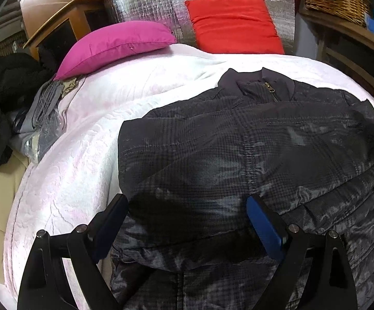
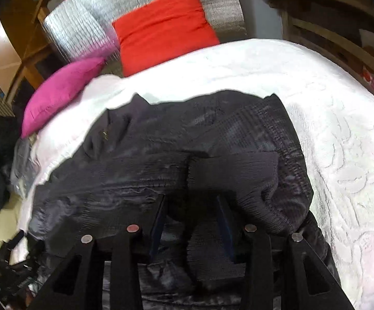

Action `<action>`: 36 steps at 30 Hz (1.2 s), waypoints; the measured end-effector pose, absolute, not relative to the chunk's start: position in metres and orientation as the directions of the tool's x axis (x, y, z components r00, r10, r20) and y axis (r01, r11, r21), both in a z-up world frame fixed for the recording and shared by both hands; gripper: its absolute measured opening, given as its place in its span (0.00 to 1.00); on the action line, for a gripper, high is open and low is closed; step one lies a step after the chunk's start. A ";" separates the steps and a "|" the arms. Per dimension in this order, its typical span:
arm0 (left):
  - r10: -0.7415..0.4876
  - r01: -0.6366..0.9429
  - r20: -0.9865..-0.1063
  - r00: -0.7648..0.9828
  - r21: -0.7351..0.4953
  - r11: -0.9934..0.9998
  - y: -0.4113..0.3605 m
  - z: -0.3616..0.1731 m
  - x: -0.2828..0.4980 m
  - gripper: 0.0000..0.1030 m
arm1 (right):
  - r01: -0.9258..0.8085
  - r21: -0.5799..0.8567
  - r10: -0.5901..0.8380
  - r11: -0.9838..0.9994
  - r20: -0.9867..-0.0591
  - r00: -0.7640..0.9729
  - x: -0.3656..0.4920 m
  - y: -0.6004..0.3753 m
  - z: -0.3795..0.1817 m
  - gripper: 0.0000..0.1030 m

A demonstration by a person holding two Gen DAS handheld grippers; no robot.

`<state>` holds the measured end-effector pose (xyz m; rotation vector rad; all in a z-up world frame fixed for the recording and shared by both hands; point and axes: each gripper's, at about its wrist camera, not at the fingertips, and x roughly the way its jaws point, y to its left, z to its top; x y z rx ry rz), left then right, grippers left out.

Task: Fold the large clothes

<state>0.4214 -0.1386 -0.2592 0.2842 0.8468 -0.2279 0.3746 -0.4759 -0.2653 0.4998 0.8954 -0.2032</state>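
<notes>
Dark grey quilted zip-up jacket (image 1: 251, 139) spread on the white bed (image 1: 78, 155), soft, puffy, slick; I'd grab hem or cuff; left hand-held gripper (image 1: 187, 206) gapes empty, right hand-held gripper (image 2: 190, 206) straddles the ribbed cuff, clamping unclear.

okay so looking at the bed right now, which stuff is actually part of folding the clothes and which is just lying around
Part of the job:
- dark jacket, spread on the white bedspread
- left tool, wide open over the jacket
- right tool, fabric between its fingers

Just lying about:
- pink pillow
- red cushion
- wicker basket
- pile of dark clothes beside the bed
</notes>
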 end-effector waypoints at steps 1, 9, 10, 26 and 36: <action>-0.090 0.305 -0.758 0.646 0.147 0.941 -0.137 -0.256 0.421 0.90 | 0.359 0.348 0.049 0.866 -0.773 0.632 0.371 -0.475 -0.260 0.42; -0.070 0.217 -0.723 0.687 0.112 0.970 -0.100 -0.236 0.422 0.90 | 0.212 0.408 0.180 0.888 -0.732 0.657 0.345 -0.448 -0.236 0.42; -0.062 0.211 -0.733 0.678 0.113 0.971 -0.098 -0.238 0.425 0.90 | 0.196 0.405 0.192 0.893 -0.737 0.648 0.345 -0.442 -0.237 0.42; -0.088 0.240 -0.770 0.632 0.087 0.967 -0.099 -0.249 0.434 0.90 | 0.215 0.416 0.202 0.884 -0.753 0.626 0.363 -0.438 -0.252 0.43; -0.061 0.249 -0.817 0.573 0.102 0.963 -0.107 -0.268 0.437 0.90 | 0.203 0.394 0.203 0.896 -0.771 0.604 0.369 -0.431 -0.260 0.43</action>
